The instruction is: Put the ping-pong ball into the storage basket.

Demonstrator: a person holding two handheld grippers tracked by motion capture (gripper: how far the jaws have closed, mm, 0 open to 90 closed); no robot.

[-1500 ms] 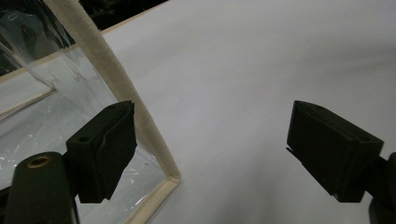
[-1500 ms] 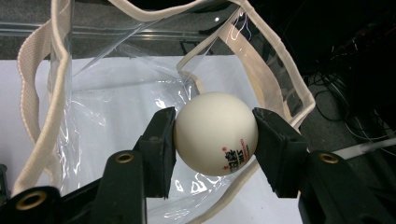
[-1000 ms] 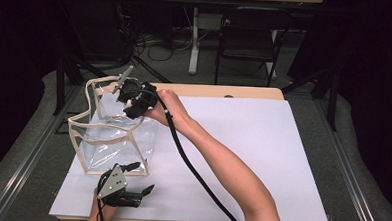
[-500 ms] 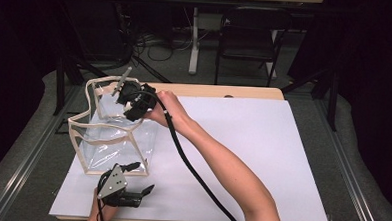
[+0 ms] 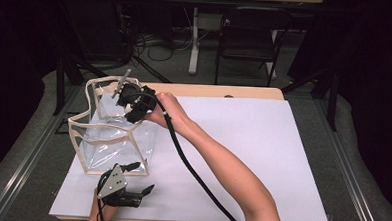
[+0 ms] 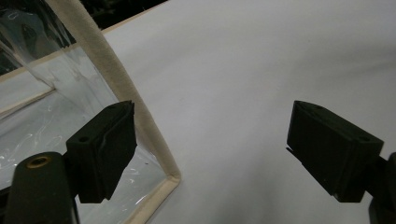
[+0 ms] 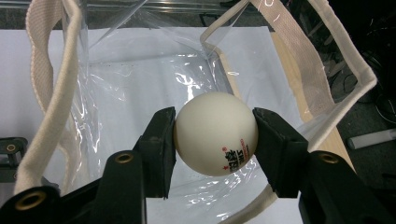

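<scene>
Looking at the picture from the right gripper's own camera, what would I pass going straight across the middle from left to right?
Cream strap of the clear bag → left black pad → white ball, clamped between the pads → right black pad → the bag's cream-edged rim.

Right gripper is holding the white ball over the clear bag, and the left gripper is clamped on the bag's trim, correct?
Not quite. The left gripper is open, its jaws apart beside the bag's trim, as the left gripper view shows. The right gripper does hold the white ball over the bag.
</scene>
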